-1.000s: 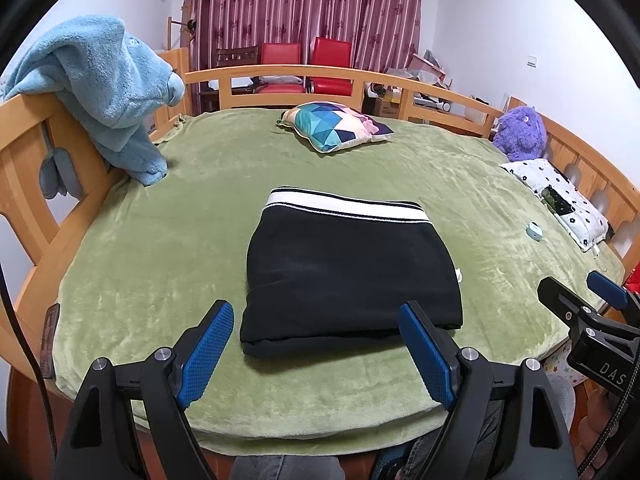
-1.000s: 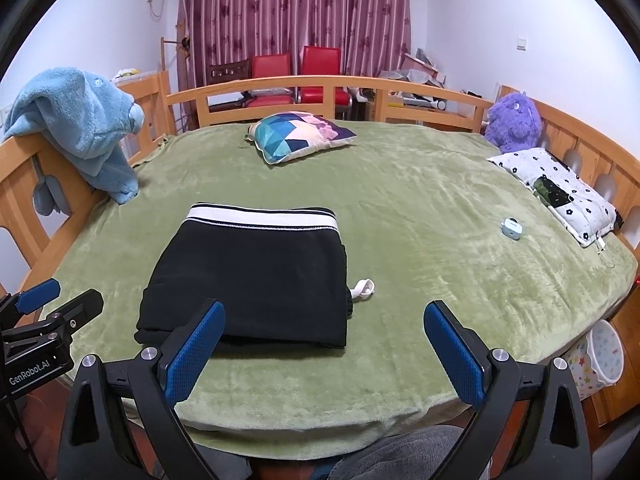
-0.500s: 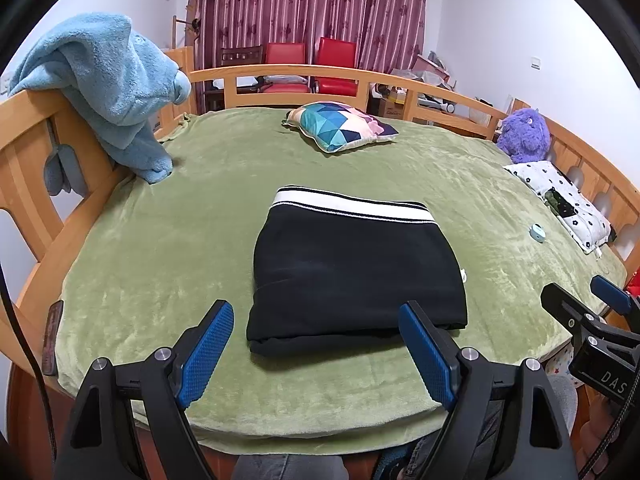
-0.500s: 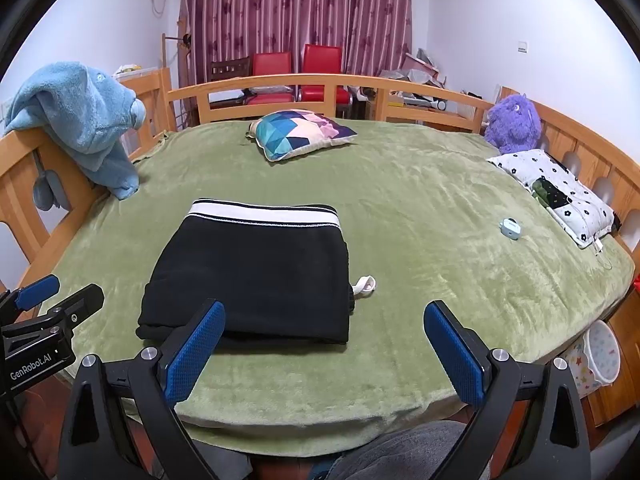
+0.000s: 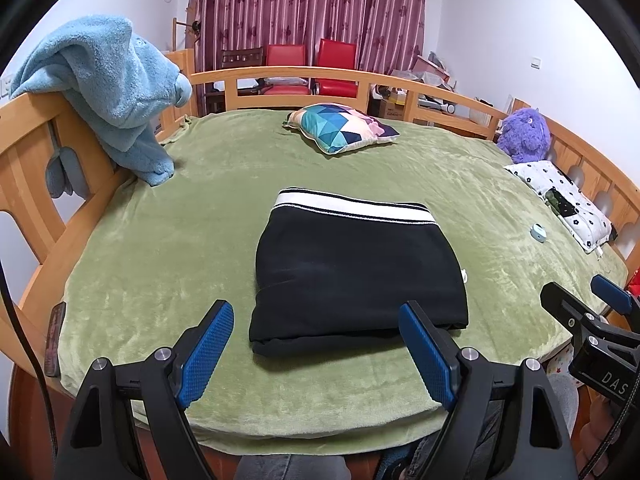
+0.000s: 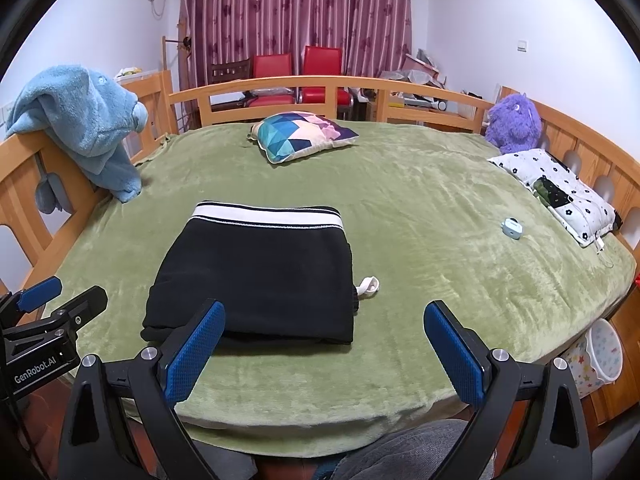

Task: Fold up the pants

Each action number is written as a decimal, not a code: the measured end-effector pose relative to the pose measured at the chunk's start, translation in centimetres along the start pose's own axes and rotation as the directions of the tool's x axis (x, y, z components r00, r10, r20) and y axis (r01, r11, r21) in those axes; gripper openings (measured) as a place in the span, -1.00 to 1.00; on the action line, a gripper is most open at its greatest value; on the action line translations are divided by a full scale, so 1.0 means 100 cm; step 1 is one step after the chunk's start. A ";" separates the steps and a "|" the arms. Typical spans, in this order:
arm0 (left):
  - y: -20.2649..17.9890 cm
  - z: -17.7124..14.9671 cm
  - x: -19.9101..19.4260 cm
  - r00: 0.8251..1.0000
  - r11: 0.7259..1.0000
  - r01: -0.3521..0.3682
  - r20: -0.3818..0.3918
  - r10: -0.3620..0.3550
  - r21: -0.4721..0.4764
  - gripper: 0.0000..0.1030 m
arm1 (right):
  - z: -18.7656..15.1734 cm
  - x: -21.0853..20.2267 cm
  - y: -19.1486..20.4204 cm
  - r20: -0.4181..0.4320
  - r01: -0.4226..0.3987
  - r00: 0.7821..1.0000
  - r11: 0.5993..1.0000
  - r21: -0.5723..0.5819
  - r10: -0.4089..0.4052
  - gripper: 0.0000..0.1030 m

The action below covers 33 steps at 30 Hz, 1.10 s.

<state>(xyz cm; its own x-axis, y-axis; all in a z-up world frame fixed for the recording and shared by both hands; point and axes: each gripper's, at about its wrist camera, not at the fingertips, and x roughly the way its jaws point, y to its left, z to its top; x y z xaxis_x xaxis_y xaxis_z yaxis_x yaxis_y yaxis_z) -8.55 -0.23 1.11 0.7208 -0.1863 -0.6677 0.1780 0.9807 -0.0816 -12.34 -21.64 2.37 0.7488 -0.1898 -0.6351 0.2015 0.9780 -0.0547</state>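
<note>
Black pants (image 5: 356,272) with a white striped waistband lie folded into a compact rectangle on the green bedspread (image 5: 168,248); they also show in the right wrist view (image 6: 256,276), with a white drawstring end (image 6: 369,287) poking out at the right side. My left gripper (image 5: 316,350) is open and empty, held back near the bed's front edge, just short of the pants' near fold. My right gripper (image 6: 324,348) is open and empty, near the front edge, to the right of the pants' near corner.
A patterned pillow (image 5: 340,126) lies at the far middle. A blue towel (image 5: 116,92) hangs on the wooden rail at left. A purple plush (image 5: 524,134), a dotted cushion (image 5: 560,196) and a small blue case (image 5: 537,233) are at right. A starred bin (image 6: 600,356) stands beside the bed.
Both grippers have drawn back and up a little from the pants; the folded pants have not moved. Both stay open.
</note>
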 end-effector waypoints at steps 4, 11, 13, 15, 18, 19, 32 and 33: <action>0.000 0.000 0.000 1.000 1.000 -0.001 0.000 0.001 0.000 0.63 | 0.000 0.000 0.001 0.002 0.000 1.000 1.000 0.002 0.000 0.91; 0.001 0.000 0.000 1.000 1.000 0.000 0.002 0.000 0.000 0.63 | 0.001 -0.002 0.005 0.003 -0.001 1.000 1.000 0.003 0.001 0.91; 0.002 0.001 -0.001 1.000 1.000 0.000 0.003 0.000 0.001 0.63 | 0.001 -0.003 0.007 0.006 0.000 1.000 1.000 0.002 0.000 0.91; 0.002 0.001 -0.002 1.000 1.000 -0.001 0.005 0.001 0.000 0.63 | 0.002 -0.005 0.010 0.008 -0.002 1.000 1.000 0.002 0.002 0.91; 0.003 0.001 -0.003 1.000 1.000 -0.002 0.007 0.002 0.000 0.63 | 0.003 -0.007 0.013 0.010 0.003 1.000 1.000 0.002 -0.003 0.91; 0.003 0.001 -0.003 1.000 1.000 -0.001 0.007 0.001 0.001 0.63 | 0.004 -0.008 0.013 0.012 0.003 1.000 1.000 0.003 -0.003 0.91; 0.003 0.002 -0.006 1.000 1.000 -0.002 0.010 0.002 -0.001 0.63 | 0.004 -0.011 0.016 0.017 0.003 1.000 1.000 0.004 -0.003 0.91; 0.004 0.003 -0.006 1.000 1.000 -0.003 0.011 0.003 -0.001 0.63 | 0.004 -0.011 0.016 0.017 0.002 1.000 1.000 0.004 -0.002 0.91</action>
<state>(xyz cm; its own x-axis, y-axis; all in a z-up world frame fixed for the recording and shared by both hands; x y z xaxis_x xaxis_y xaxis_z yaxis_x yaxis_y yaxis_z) -8.72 0.22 1.74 0.7287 -0.1844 -0.6595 0.1756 0.9812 -0.0804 -12.54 -19.87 3.26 0.7589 -0.1935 -0.6217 0.2055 0.9772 -0.0533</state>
